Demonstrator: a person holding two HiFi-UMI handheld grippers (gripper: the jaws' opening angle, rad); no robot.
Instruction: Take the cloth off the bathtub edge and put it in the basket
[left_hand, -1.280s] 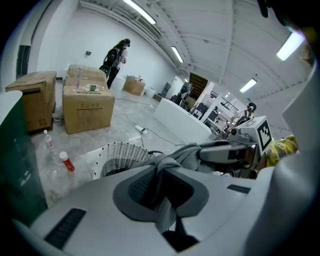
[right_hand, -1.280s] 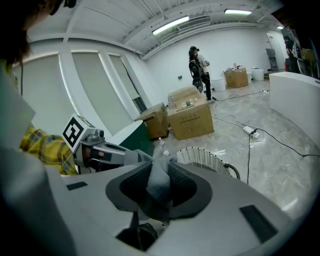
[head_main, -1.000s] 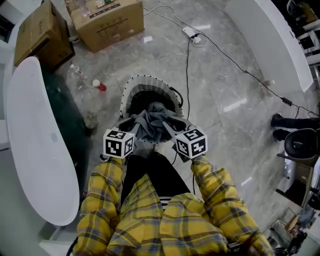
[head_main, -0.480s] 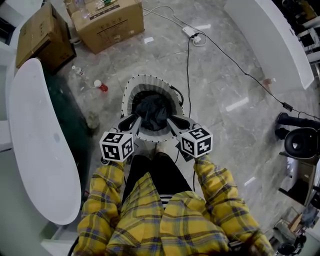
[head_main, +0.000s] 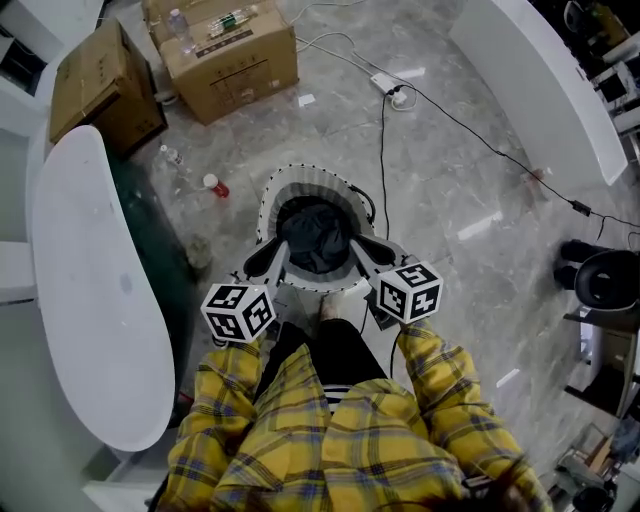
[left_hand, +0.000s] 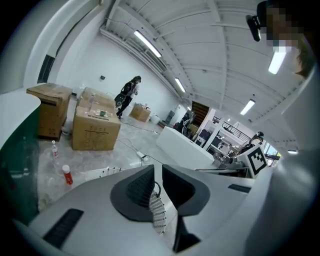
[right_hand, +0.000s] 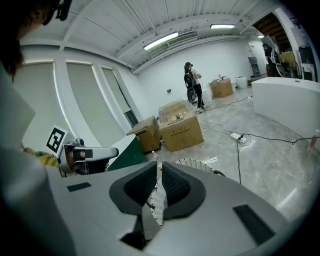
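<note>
Now the dark cloth (head_main: 313, 235) lies bunched inside the basket (head_main: 268, 200), just ahead of and below both grippers, equally near each. The left gripper (head_main: 268, 260) and the right gripper (head_main: 368, 248) have just been closing, left to a slit, right almost together, both empty.

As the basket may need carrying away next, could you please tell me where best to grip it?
Take the basket by its upright rim, coming straight down from above with one jaw inside and one outside. The wall looks thin, the top is open, and the cloth lies low in the middle, leaving the rim free.
</note>
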